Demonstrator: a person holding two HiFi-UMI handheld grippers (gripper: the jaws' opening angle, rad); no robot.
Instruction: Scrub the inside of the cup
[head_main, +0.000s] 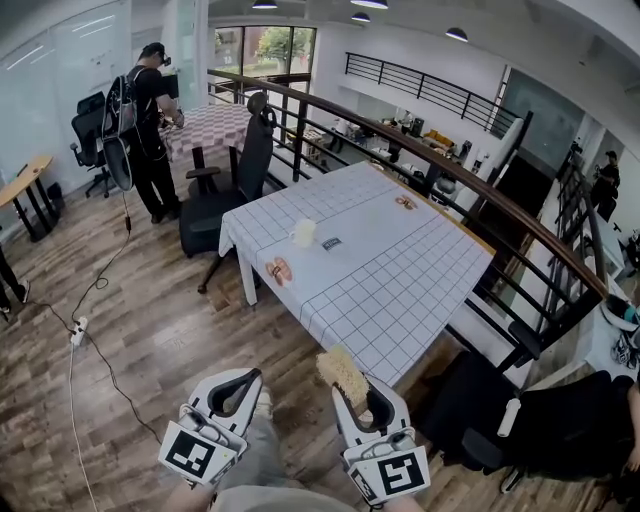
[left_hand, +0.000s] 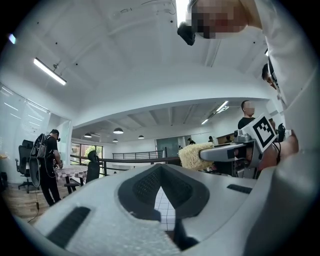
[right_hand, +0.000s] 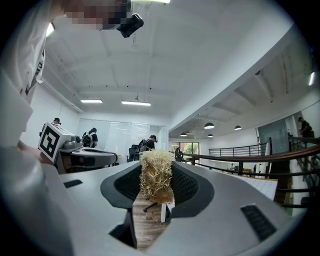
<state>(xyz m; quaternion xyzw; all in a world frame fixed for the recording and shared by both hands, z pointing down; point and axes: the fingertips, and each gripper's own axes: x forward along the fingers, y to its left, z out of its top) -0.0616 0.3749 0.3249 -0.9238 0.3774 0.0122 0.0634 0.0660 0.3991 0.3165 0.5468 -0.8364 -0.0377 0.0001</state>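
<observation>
A pale cup (head_main: 303, 232) stands on the table with the white grid cloth (head_main: 400, 290), near its left edge and well ahead of both grippers. My right gripper (head_main: 352, 386) is shut on a yellowish fibrous scrubber (head_main: 341, 369), which sticks out past its tips; in the right gripper view the scrubber (right_hand: 156, 175) is clamped between the jaws. My left gripper (head_main: 249, 378) is shut with nothing in it, its jaws together (left_hand: 160, 174). Both are held low over the wooden floor, short of the table's near corner. The left gripper view also catches the scrubber (left_hand: 192, 155) off to the right.
On the cloth lie a pinkish item (head_main: 279, 269), a dark card (head_main: 331, 243) and a small thing at the far side (head_main: 404, 201). A black office chair (head_main: 225, 195) stands left of the table. A railing (head_main: 470, 190) runs along the right. A person (head_main: 150, 130) stands at the back left; a cable (head_main: 95, 290) crosses the floor.
</observation>
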